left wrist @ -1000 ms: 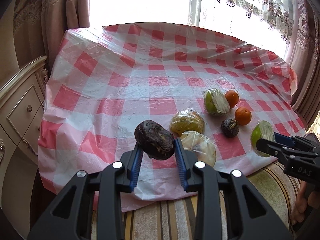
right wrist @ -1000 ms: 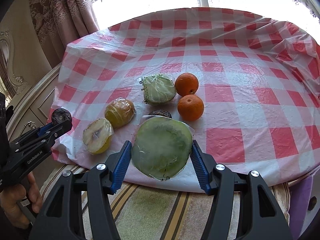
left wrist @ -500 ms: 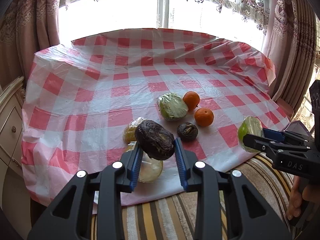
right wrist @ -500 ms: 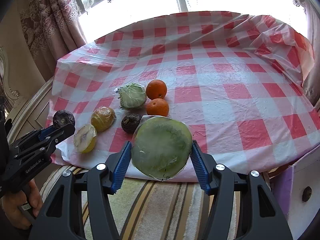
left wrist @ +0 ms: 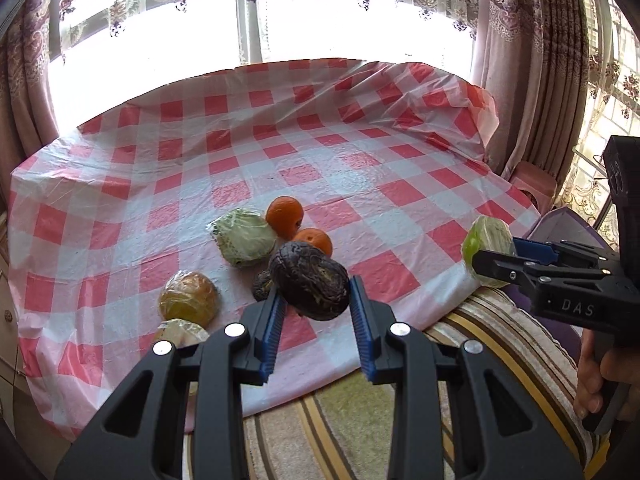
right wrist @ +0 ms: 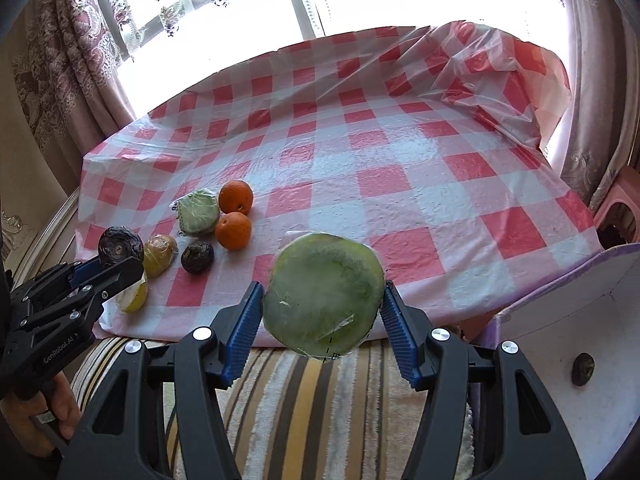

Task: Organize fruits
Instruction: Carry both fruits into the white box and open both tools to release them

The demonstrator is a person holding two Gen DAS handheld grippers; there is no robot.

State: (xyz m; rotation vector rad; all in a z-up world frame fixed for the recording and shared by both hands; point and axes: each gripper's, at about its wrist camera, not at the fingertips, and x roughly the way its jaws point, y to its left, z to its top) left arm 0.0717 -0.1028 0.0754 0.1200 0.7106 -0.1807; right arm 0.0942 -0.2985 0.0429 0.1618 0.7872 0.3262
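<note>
While both grippers hang off the near edge of the tabletop [right wrist: 420,168], each carries a fruit clear of the checked plastic cloth. The left gripper [left wrist: 316,308] has its fingers [left wrist: 273,320] closed narrow on a dark wrinkled fruit [left wrist: 309,280], an oval lump with leathery, puckered skin, its long axis running roughly across the fingers. The right gripper [right wrist: 322,312] holds a cut green melon half [right wrist: 323,294] wrapped in clear film, the flat cut face turned toward the camera, the blue ribbed pads spread wide on its rim.

Taking the white bin [right wrist: 560,344] as the landmark: it stands off the tabletop's right end, one small dark fruit [right wrist: 583,368] already lying inside. The melon half is just left of its rim, so the right hand is plainly the nearer; the wrinkled fruit is well to the left of it, beyond the melon. Likely the melon goes in first.

Well left of the bin, on the tabletop, remain two glossy oranges [right wrist: 235,198], a film-wrapped green fruit [right wrist: 198,212] touching them, another small dark wrinkled one [right wrist: 197,257], a wrapped yellowish fruit [right wrist: 160,254] and a pale cut half [right wrist: 132,300] nearest the edge.
</note>
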